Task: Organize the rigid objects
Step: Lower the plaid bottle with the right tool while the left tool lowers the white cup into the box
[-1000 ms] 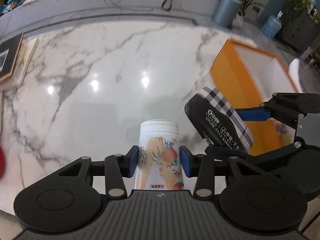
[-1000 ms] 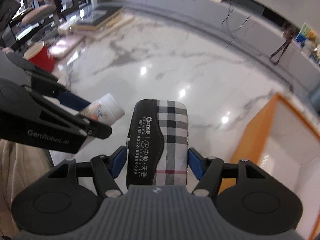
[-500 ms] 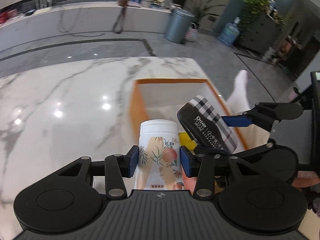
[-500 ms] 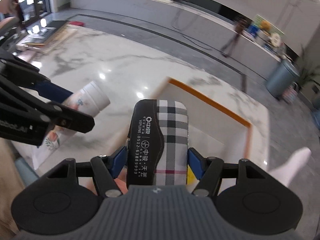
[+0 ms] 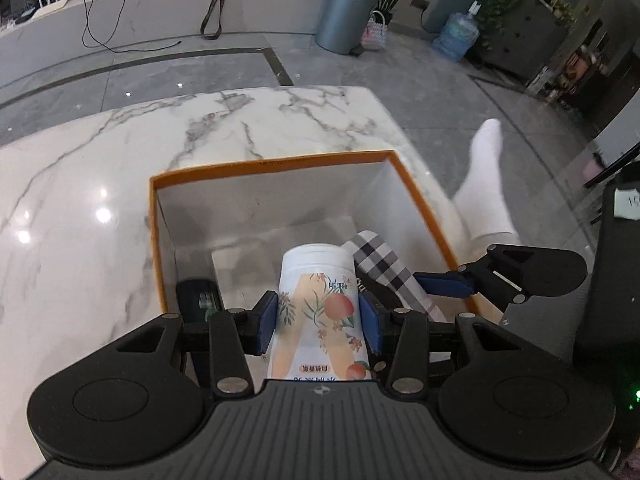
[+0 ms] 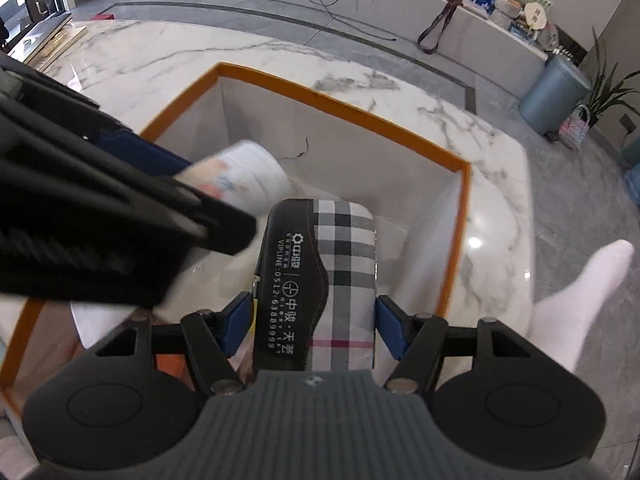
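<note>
Swung over from bare tabletop (image 5: 80, 184) to hang above the orange box (image 5: 272, 162)! Left tongs (image 5: 318, 320) pinching the peach bottle (image 5: 320, 296), cap forward, over mid-box. Right tongs (image 6: 316, 320) clamping the plaid case (image 6: 320, 276), long axis forward, just beside on the right. Straight down for both; left lower, judging by the views.

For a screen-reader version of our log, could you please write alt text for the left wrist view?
The left gripper holds a white bottle with a peach label above an open orange-rimmed box on a white marble table. Beside it, the right gripper holds a plaid case over the same box, where a dark object lies.
</note>
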`<state>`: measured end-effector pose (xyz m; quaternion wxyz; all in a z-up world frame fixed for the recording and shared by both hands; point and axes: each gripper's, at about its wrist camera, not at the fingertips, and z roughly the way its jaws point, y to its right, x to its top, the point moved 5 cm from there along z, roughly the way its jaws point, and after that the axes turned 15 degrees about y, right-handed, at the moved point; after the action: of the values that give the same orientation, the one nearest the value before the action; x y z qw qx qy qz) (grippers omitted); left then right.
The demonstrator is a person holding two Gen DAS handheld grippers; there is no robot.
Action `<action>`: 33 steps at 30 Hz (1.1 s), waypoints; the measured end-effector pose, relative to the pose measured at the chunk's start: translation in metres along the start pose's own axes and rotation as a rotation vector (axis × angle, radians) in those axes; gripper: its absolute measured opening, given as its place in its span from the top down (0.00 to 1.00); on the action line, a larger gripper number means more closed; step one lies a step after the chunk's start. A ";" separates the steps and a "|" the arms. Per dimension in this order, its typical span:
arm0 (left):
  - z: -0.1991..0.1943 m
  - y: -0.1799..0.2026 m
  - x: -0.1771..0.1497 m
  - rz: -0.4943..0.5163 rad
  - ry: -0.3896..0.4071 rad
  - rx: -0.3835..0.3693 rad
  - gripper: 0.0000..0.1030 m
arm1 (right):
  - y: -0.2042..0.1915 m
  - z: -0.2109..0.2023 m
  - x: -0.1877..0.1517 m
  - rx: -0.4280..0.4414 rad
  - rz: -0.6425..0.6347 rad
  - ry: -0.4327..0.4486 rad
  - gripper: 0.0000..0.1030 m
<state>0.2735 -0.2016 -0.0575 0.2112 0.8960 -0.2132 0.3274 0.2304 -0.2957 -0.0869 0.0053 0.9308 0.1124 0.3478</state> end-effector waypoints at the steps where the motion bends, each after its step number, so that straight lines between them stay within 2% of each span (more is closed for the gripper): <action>1: 0.006 -0.002 0.001 0.017 0.003 0.013 0.52 | 0.002 0.007 0.001 0.009 0.008 -0.004 0.36; 9: 0.039 -0.019 0.004 0.058 -0.017 0.060 0.52 | 0.007 0.045 0.011 0.033 -0.106 -0.014 0.36; 13: 0.045 -0.020 0.002 0.081 -0.008 0.061 0.52 | 0.004 0.049 0.010 0.049 -0.197 -0.029 0.36; 20: 0.052 -0.019 -0.003 0.051 -0.017 0.060 0.52 | 0.002 0.046 0.009 0.030 -0.219 -0.032 0.37; 25: 0.054 -0.021 -0.005 -0.055 -0.027 0.034 0.52 | 0.004 0.040 0.008 0.004 -0.193 -0.020 0.36; 29: 0.055 -0.018 -0.007 -0.051 -0.012 0.070 0.52 | 0.012 0.021 0.009 -0.011 -0.103 0.040 0.35; 33: 0.061 -0.012 -0.008 -0.055 -0.008 0.112 0.52 | 0.013 0.000 -0.003 -0.078 -0.016 0.127 0.35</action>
<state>0.3046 -0.2211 -0.1078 0.1690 0.9132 -0.1706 0.3294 0.2313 -0.3093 -0.0875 0.0373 0.9050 0.1065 0.4101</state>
